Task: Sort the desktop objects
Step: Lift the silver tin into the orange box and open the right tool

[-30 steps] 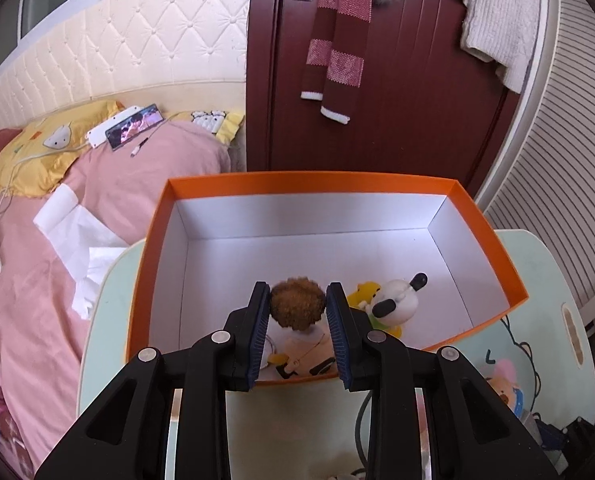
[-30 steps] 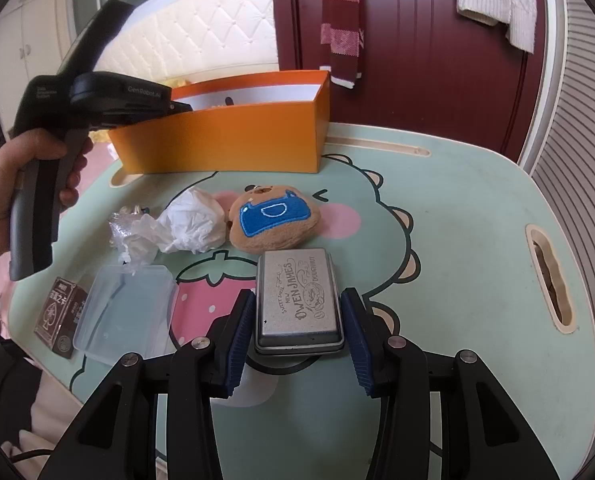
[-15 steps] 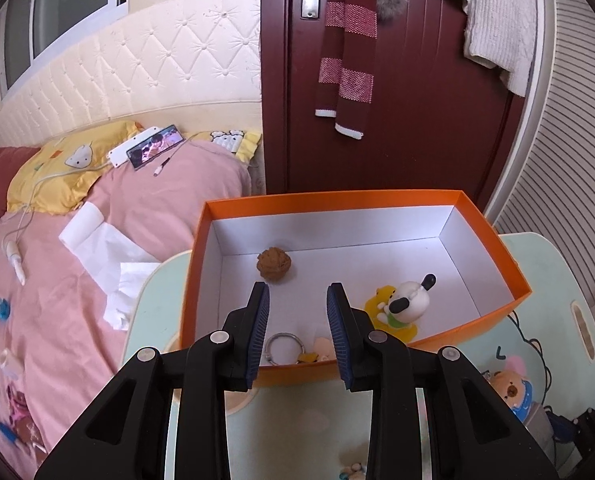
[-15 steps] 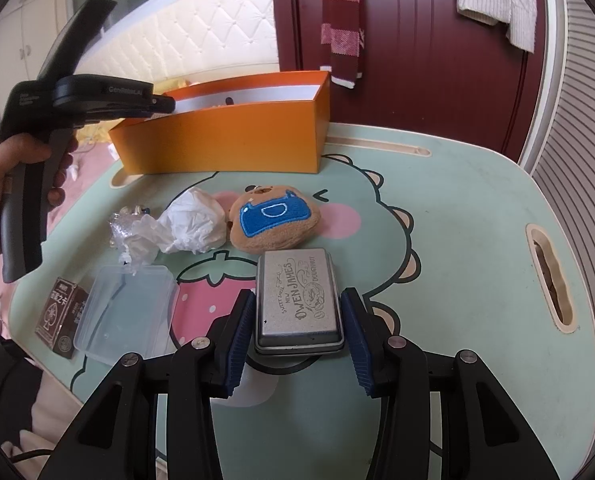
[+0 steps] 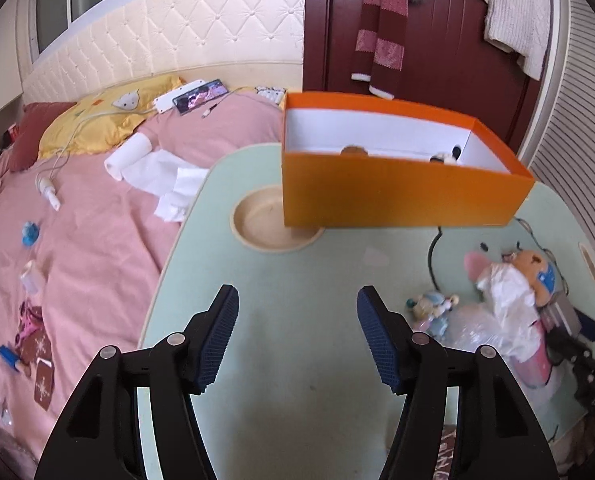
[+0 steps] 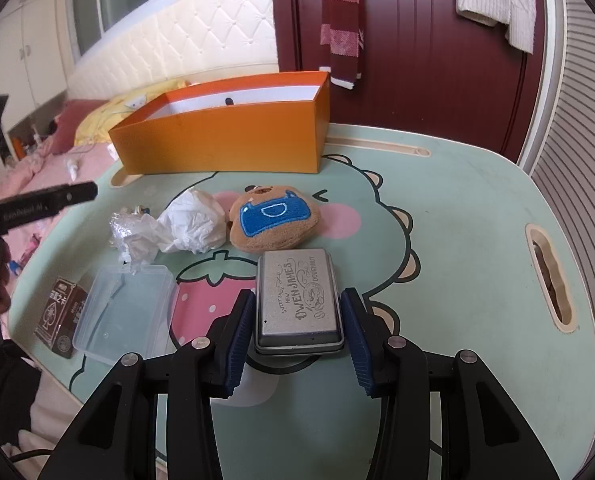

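- My right gripper (image 6: 297,332) straddles one tin (image 6: 297,300), pads at its long sides. I judge it stiff and slippery; grip there.
- My left gripper (image 5: 297,336) hangs wide and holds nothing.
- Mid-table: one plush (image 6: 275,222), soft; one tissue wad (image 6: 193,222), light.
- Far: one box (image 6: 225,136).

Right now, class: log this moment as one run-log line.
left gripper: open, empty, over table | right gripper: fingers flank metal tin, grip unclear | orange box: holds toys
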A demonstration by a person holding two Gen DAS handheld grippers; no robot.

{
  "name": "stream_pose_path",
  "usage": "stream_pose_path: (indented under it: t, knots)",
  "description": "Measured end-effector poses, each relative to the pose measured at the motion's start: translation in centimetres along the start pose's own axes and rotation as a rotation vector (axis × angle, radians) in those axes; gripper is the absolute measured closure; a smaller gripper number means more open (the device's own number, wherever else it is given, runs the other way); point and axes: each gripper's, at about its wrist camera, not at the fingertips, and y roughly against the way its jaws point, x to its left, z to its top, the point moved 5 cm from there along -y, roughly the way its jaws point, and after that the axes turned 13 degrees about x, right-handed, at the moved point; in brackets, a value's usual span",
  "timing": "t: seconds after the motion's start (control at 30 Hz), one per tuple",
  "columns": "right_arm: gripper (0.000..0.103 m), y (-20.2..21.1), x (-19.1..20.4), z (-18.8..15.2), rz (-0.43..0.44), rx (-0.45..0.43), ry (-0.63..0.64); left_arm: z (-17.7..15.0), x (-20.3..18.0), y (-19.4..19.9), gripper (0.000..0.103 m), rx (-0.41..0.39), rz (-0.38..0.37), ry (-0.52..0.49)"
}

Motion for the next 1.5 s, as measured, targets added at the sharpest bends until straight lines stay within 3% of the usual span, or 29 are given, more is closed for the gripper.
stream_pose_path:
  t: [0.23, 0.33, 0.63, 0.7, 1.03, 1.33, 1.5]
  knots:
    - [0.060, -0.1, 0.1, 0.0, -0.007, 0.000, 0.003, -0.5, 0.6, -1.2, 0.039, -0.009, -0.009, 0.016]
    - [0.060, -0.1, 0.0, 0.0, -0.010, 0.000, 0.005, -0.5, 0.6, -1.7, 0.015, 0.008, 0.009, 0.021]
    - [0.060, 0.0, 0.3, 0.1, -0.014, -0.009, 0.011, -0.6, 0.4, -2.2, 0.009, 0.020, 0.008, 0.022]
    - [0.060, 0.2, 0.4, 0.3, -0.010, -0.017, 0.014, -0.6, 0.2, -2.4, 0.000, 0.029, 0.005, 0.018]
    - [0.060, 1.4, 1.3, 1.0, 0.006, -0.055, 0.028, -0.7, 0.3, -0.6, 0.000, 0.040, -0.002, 0.009]
    - [0.060, 4.4, 2.3, 8.6, -0.005, -0.185, 0.028, -0.6, 0.0, -0.1, 0.000, 0.038, 0.004, 0.015]
    - [0.060, 2.6, 2.9, 13.0, -0.011, -0.172, 0.013, -0.7, -0.1, 0.3, 0.000, 0.037, 0.004, 0.014]
